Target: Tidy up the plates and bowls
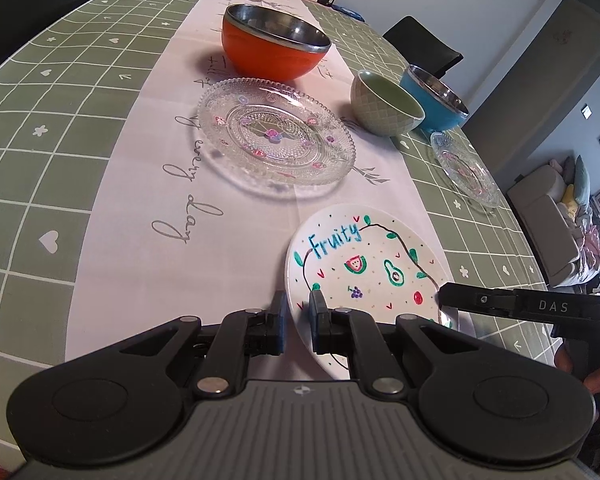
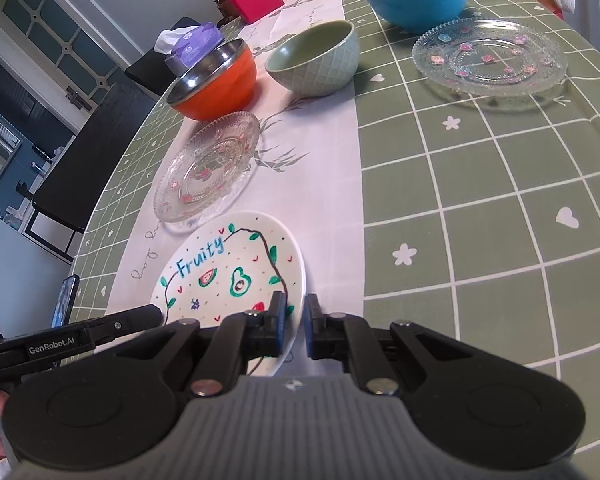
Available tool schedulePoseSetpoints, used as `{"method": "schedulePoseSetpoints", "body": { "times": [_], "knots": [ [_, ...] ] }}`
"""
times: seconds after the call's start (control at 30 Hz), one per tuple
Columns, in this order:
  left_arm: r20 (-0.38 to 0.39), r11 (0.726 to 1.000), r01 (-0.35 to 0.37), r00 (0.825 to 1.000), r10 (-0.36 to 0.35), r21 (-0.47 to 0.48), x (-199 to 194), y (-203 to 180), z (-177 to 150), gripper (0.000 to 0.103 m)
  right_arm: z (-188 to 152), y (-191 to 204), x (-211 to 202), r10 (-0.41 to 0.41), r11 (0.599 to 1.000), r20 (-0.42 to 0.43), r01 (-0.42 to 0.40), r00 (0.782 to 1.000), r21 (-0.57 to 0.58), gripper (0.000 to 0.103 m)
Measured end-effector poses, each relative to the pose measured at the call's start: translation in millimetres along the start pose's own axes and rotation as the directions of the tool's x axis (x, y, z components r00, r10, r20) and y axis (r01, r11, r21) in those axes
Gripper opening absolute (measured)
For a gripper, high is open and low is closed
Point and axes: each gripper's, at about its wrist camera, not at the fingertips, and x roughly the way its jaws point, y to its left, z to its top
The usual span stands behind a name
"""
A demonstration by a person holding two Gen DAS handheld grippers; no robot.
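Both claws pinch the white plate (image 1: 364,264): left claw (image 1: 298,312) on its left rim, right claw (image 2: 296,316) on its right rim. Ahead of them on the table (image 1: 80,128) sit 2 glass plates (image 1: 276,136) and 3 bowls (image 1: 274,42).

Fruity plate (image 1: 364,264) at near table edge, on runner (image 1: 148,184) | patterned glass plate (image 1: 276,132) just behind it | metal-lined bowl (image 1: 274,42) behind that | ceramic bowl (image 1: 386,104) and second metal-lined bowl (image 1: 436,98) touching, rightward | second glass plate (image 1: 466,168) near right edge.
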Motion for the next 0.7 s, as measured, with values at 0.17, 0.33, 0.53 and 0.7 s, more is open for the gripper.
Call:
{"method": "schedulePoseSetpoints", "body": {
  "times": [0.17, 0.33, 0.53, 0.7],
  "knots": [
    [0.0, 1.0, -0.005, 1.0, 0.005, 0.02, 0.4, -2.1, 0.0, 0.014, -0.6, 2.9, -0.3, -0.011, 1.0, 0.004, 0.011, 1.0, -0.019, 0.008],
    [-0.006, 1.0, 0.001, 1.0, -0.001, 0.026, 1.7, -2.5, 0.0, 0.015, -0.4, 1.3, -0.2, 0.002, 1.0, 0.001, -0.002, 1.0, -0.001, 0.012],
    [0.007, 0.999, 0.013, 1.0, -0.013, 0.029, 0.6, -2.7, 0.5, 0.026, 0.5, 2.4, -3.4, 0.01, 1.0, 0.021, -0.01, 1.0, -0.001, 0.026],
    [0.058, 0.999, -0.009, 0.998, 0.008, 0.03, -7.9, -2.7, 5.7, 0.052, 2.2, 6.6, -9.6, 0.002, 0.999, 0.071, 0.0, 0.997, -0.033, 0.036]
  ]
}}
